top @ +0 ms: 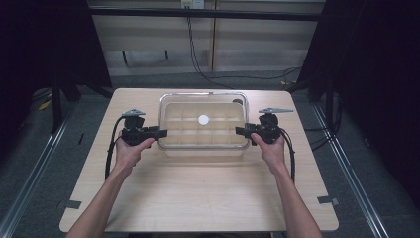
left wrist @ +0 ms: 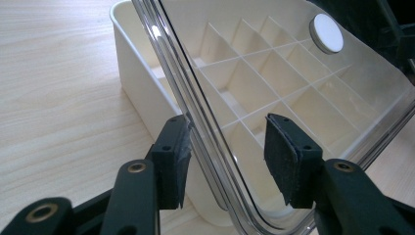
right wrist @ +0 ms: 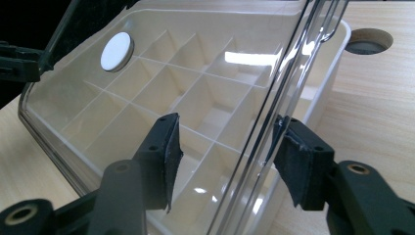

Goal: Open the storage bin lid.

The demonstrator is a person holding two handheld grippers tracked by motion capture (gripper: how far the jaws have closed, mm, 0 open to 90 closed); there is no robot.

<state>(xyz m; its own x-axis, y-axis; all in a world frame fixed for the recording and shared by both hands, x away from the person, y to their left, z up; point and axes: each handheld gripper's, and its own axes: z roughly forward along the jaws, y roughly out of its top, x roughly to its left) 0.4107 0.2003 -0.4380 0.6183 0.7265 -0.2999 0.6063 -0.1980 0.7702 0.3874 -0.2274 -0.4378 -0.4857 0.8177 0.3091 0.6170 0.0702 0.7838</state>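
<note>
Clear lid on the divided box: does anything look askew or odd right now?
Yes. The clear lid is not seated: in both gripper views it tilts above the cream box, its rim raised off the box wall. Each tool, left and right, has the rim between its jaws. The compartments that show look empty; nothing appears spilled or broken.

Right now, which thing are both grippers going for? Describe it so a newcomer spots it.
On the wooden table, look at the far middle: a cream box divided into small compartments. Over it sits the clear lid, whose short edges lie between the jaws of the left gripper and right gripper. It alone is transparent, with a white round disc at its centre.
</note>
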